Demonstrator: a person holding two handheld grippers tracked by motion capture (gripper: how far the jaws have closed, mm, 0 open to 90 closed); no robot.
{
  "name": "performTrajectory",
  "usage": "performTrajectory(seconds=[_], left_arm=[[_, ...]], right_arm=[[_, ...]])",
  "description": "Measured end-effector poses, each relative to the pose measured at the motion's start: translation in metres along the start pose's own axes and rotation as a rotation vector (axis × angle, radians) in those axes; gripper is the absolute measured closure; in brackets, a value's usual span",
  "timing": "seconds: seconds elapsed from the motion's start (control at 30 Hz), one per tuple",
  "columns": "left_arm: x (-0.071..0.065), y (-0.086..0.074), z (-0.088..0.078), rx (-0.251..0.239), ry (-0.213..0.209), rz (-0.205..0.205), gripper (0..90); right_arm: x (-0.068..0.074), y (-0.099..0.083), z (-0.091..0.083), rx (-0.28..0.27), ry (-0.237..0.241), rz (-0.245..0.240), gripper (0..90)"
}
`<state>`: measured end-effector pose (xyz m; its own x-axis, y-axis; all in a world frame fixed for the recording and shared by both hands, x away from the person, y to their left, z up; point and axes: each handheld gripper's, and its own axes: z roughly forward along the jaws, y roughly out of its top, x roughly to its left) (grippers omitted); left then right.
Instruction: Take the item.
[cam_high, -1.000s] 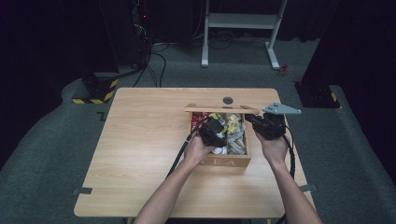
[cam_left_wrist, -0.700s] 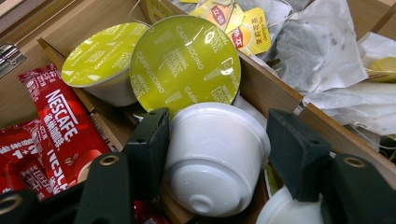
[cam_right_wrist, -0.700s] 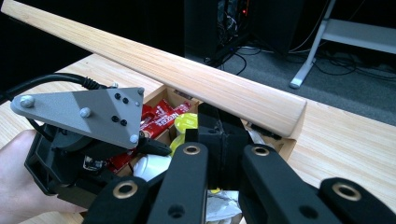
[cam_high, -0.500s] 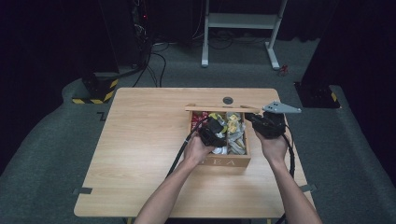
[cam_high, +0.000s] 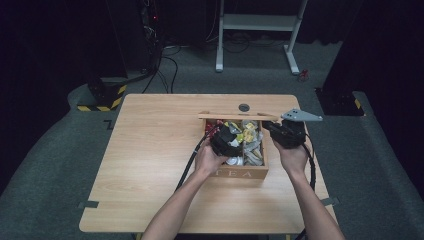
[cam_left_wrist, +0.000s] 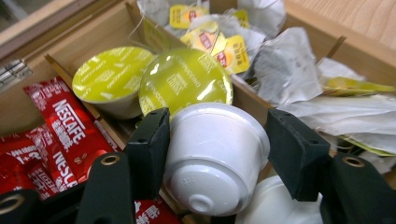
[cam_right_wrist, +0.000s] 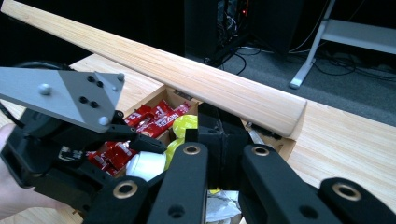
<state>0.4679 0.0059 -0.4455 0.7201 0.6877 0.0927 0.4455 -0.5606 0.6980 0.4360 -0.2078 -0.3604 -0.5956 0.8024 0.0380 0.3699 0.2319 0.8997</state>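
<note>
An open wooden tea box (cam_high: 245, 172) sits right of the table's middle, its lid (cam_high: 237, 116) standing up at the back. My left gripper (cam_high: 227, 140) reaches into the box. Its jaws (cam_left_wrist: 219, 128) have just been closing and now press on a white coffee capsule (cam_left_wrist: 210, 158) with a green foil top, tilted toward me. My right gripper (cam_high: 270, 126) hovers at the box's right rim with its jaws (cam_right_wrist: 217, 126) shut and empty, just under the lid (cam_right_wrist: 163, 70). The held capsule (cam_right_wrist: 144, 163) also appears in the right gripper view.
The box holds another green-topped capsule (cam_left_wrist: 109, 79), red Nescafe sachets (cam_left_wrist: 60, 126), yellow-tagged tea bags (cam_left_wrist: 289, 70) and a further white capsule (cam_left_wrist: 275, 205). A small dark disc (cam_high: 244, 107) lies on the table behind the lid. Bare tabletop (cam_high: 150, 150) stretches left.
</note>
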Motion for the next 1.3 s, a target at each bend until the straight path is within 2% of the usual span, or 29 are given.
performTrajectory(seconds=[0.23,0.43,0.67,0.8,0.83,1.3], left_arm=[[0.0,0.002,-0.01,-0.044,-0.015,0.008,41.9],[0.002,0.001,-0.019,-0.063,-0.018,0.01,41.9],[0.003,-0.001,-0.029,-0.092,-0.029,-0.001,42.0],[0.004,-0.003,-0.033,-0.096,-0.021,0.011,42.0],[0.004,-0.004,-0.034,-0.099,-0.032,0.005,42.0],[0.005,-0.009,-0.052,-0.129,-0.042,-0.005,42.0]], right_arm=[[0.0,0.0,0.0,-0.001,-0.001,0.0,90.0],[0.0,0.001,0.0,-0.003,-0.001,0.003,90.0],[-0.001,0.001,0.001,-0.004,-0.002,0.001,90.0],[0.0,0.002,0.001,-0.004,-0.003,0.003,90.0],[-0.001,0.003,0.001,-0.002,-0.002,0.007,90.0],[-0.002,0.005,0.002,-0.004,0.0,0.015,90.0]])
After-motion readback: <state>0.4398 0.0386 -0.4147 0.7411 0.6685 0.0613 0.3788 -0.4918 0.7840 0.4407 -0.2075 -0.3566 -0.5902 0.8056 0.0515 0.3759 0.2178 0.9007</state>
